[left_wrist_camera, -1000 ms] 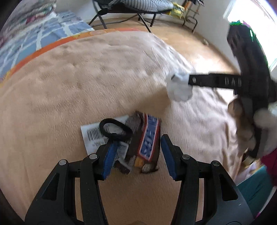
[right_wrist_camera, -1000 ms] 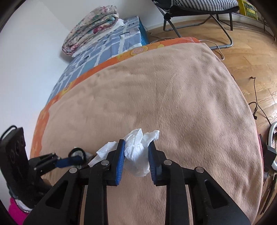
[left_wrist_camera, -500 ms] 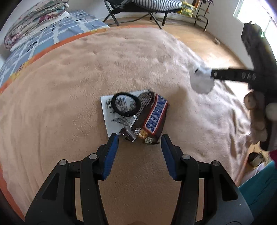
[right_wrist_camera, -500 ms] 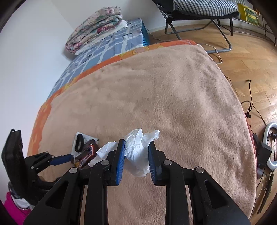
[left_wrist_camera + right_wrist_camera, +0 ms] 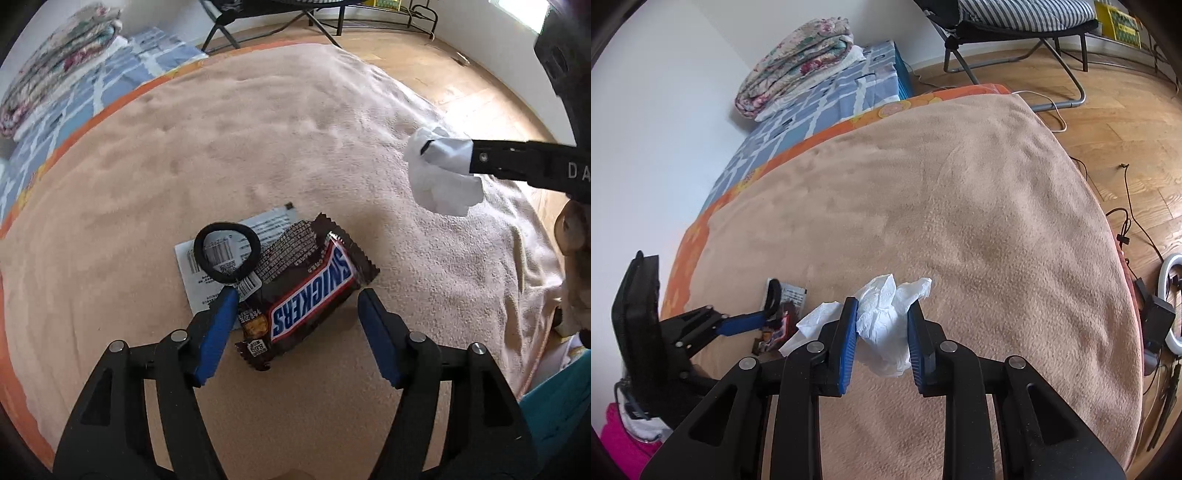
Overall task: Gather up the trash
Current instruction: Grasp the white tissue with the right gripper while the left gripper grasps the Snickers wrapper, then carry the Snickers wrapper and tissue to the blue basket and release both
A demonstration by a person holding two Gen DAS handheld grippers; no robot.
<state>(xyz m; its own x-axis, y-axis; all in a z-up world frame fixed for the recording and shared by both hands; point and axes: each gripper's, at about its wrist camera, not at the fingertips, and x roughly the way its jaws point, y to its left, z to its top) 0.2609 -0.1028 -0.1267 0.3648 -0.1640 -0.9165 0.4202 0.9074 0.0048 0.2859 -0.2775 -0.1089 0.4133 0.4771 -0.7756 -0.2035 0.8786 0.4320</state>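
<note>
A brown Snickers wrapper (image 5: 310,291) lies on the tan blanket (image 5: 258,147). It partly covers a white paper label (image 5: 221,258), and a black hair tie (image 5: 227,254) lies on that label. My left gripper (image 5: 295,299) is open, its blue pads on either side of the wrapper's near end. My right gripper (image 5: 882,317) is shut on a crumpled white tissue (image 5: 886,321) and holds it above the blanket. The tissue also shows in the left wrist view (image 5: 443,177), to the right of the wrapper. The left gripper (image 5: 750,321) shows at the left of the right wrist view.
The blanket covers a bed with an orange and blue sheet (image 5: 827,103) and a folded floral quilt (image 5: 798,62) at its far end. A striped folding chair (image 5: 1015,22) stands on the wooden floor (image 5: 1126,122). Cables and a ring light (image 5: 1171,295) lie at the right.
My left gripper drew back from the wrapper, then came close again, its pads now flanking the wrapper's near end. My right gripper keeps hold of the tissue and has shifted slightly.
</note>
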